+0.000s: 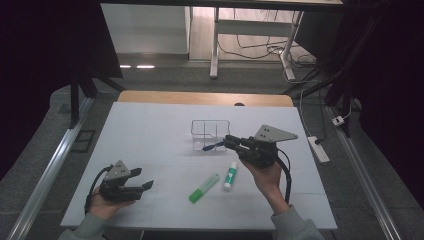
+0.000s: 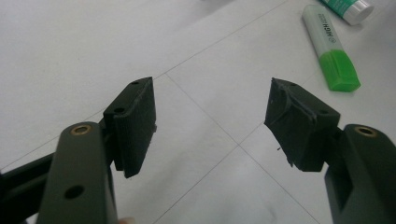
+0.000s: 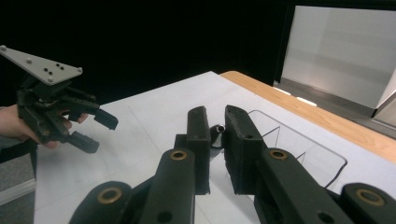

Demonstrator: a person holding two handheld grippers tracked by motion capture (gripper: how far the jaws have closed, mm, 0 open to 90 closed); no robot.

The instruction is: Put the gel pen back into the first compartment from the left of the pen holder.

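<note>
Left tool (image 1: 142, 185), nearest me at the bench's (image 1: 150, 125) front-left corner: jaws wide apart, nothing between them, resting low in the hand.

Beyond it toward the clear wire-edged organiser box (image 1: 210, 134): a green highlighter marker (image 1: 204, 188) lying diagonally, then a white glue stick with green label (image 1: 230, 175), both on the bench in front of the box.

Right tool (image 1: 227, 141): jaws nearly closed on a dark blue-tipped pen (image 1: 209, 146), which points from the tool into the box's near side. Pen's long axis runs with the jaws; likely a drop-in next. Right hand is nearer.
</note>
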